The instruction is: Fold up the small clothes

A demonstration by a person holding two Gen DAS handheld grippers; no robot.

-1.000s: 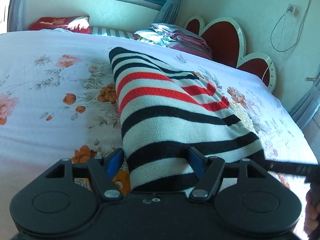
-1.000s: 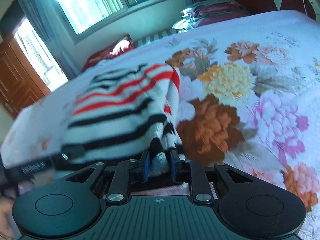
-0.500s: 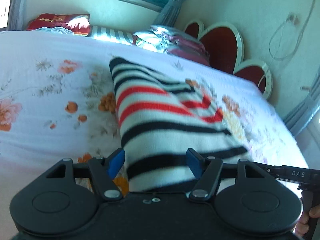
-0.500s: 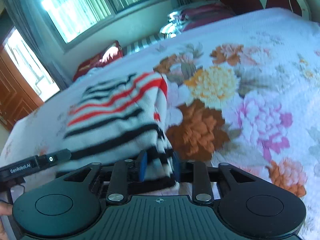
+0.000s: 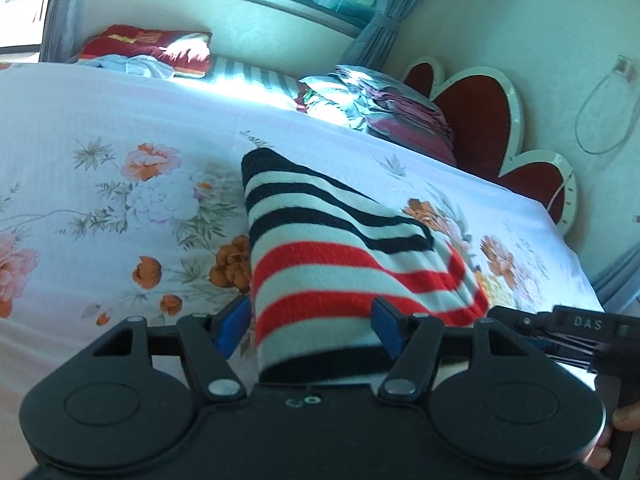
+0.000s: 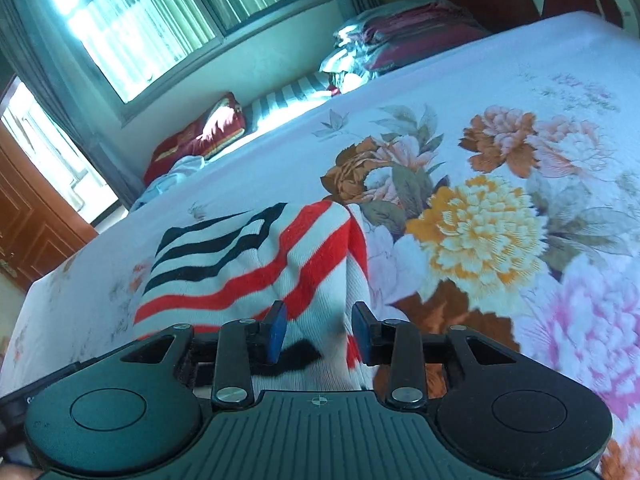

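A knitted sweater (image 5: 340,272) (image 6: 248,276) with black, white and red stripes lies folded on the flowered bedsheet (image 5: 100,128). Its near end runs in between the jaws of my left gripper (image 5: 309,312), which stand wide; the blue pads (image 5: 234,326) sit at its two sides without squeezing it. The sweater's right edge lies loose between the parted jaws of my right gripper (image 6: 318,316), and the blue pads (image 6: 362,334) do not pinch it. The near hem is hidden under both tools.
Folded bedding (image 5: 384,108) (image 6: 400,36) is stacked by the red heart-shaped headboard (image 5: 476,120). A red pillow (image 5: 152,48) and light clothes lie at the bed's far side under the window. A wooden door (image 6: 32,216) stands at the left.
The right jaws, pinched on the sweater's edge a second ago, have spread apart. Both tools have moved forward over the sweater: its red stripes now lie at the jaws and the broad black ones are out of sight.
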